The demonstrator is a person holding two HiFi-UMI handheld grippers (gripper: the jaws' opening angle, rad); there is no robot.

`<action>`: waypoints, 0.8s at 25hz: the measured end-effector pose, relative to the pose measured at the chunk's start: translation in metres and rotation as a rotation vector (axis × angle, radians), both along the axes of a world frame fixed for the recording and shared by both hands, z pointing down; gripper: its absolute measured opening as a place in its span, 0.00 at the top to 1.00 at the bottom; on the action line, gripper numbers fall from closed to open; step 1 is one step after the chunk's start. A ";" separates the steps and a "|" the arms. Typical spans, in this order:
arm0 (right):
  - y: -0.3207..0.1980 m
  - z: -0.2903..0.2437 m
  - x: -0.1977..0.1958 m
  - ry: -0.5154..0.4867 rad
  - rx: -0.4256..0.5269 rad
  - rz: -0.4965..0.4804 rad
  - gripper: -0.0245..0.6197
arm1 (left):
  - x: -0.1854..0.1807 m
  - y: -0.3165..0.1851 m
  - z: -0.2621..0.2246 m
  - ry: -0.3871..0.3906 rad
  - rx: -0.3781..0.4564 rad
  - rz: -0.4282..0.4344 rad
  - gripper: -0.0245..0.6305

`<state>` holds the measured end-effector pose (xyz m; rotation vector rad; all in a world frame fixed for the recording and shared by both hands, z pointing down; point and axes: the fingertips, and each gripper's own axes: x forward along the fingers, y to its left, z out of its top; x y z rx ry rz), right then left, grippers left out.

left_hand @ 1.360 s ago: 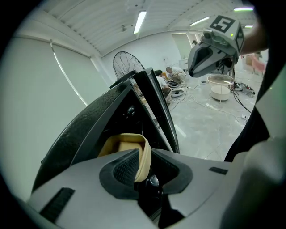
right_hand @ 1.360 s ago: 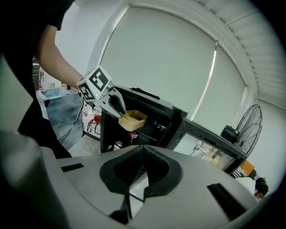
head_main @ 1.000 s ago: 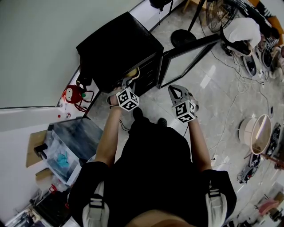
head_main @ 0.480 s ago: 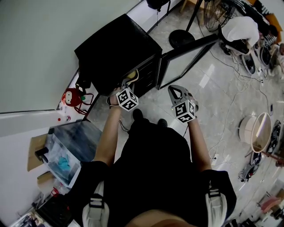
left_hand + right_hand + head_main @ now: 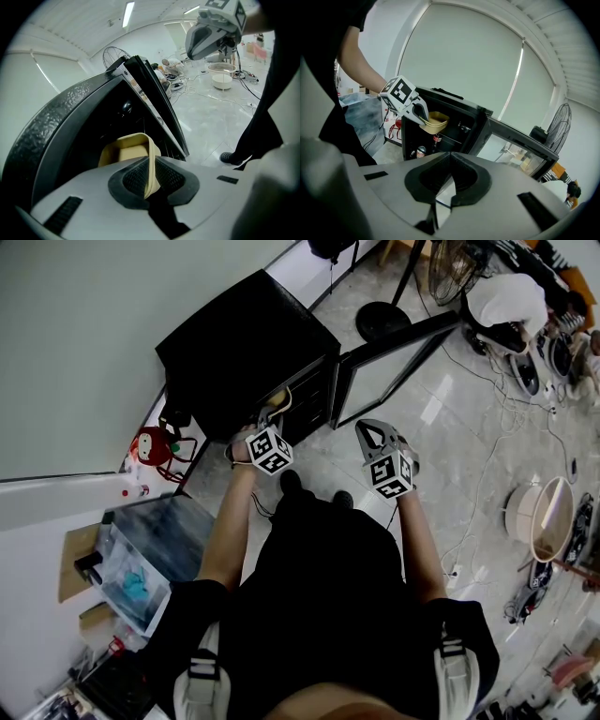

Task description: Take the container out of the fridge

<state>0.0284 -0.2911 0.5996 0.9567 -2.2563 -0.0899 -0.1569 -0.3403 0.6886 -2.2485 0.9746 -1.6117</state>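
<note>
Left gripper [image 5: 151, 177]: jaws clamped on thin side rim of container [image 5: 125, 151]. Container seen as pale yellow tub, rounded corners, open top, smooth flat floor. Held at mouth of black fridge [image 5: 246, 341], upper level. Fridge door [image 5: 394, 357] swung wide. Right gripper [image 5: 449, 178]: jaws pressed together, nothing gripped, apart from fridge.

My head camera looks steeply down on the fridge [image 5: 246, 343]; both gripper cameras face its open front from close.
</note>
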 end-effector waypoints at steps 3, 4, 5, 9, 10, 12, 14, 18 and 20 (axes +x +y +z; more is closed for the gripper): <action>0.002 0.000 0.001 -0.001 0.000 -0.004 0.96 | 0.002 0.002 -0.003 0.000 0.005 0.001 0.89; 0.002 0.000 0.002 -0.002 0.000 -0.005 0.96 | 0.003 0.003 -0.004 0.000 0.007 -0.001 0.89; 0.003 0.000 0.003 -0.003 -0.001 -0.007 0.96 | 0.004 0.003 -0.005 -0.001 0.007 -0.003 0.89; 0.003 0.000 0.008 -0.002 0.001 -0.010 0.96 | 0.004 0.006 -0.007 -0.014 0.007 -0.014 0.89; 0.003 -0.001 0.009 -0.002 0.004 -0.011 0.96 | 0.003 0.006 -0.008 -0.017 0.009 -0.016 0.89; 0.004 -0.003 0.010 -0.003 0.008 -0.014 0.96 | 0.004 0.009 -0.010 -0.022 0.013 -0.019 0.89; 0.005 -0.005 0.013 -0.006 0.011 -0.017 0.96 | 0.005 0.012 -0.012 -0.023 0.014 -0.022 0.89; 0.009 -0.006 0.015 -0.011 0.016 -0.026 0.96 | 0.009 0.019 -0.015 -0.027 0.015 -0.021 0.89; 0.012 -0.007 0.016 -0.012 0.018 -0.032 0.96 | 0.011 0.023 -0.017 -0.028 0.016 -0.023 0.89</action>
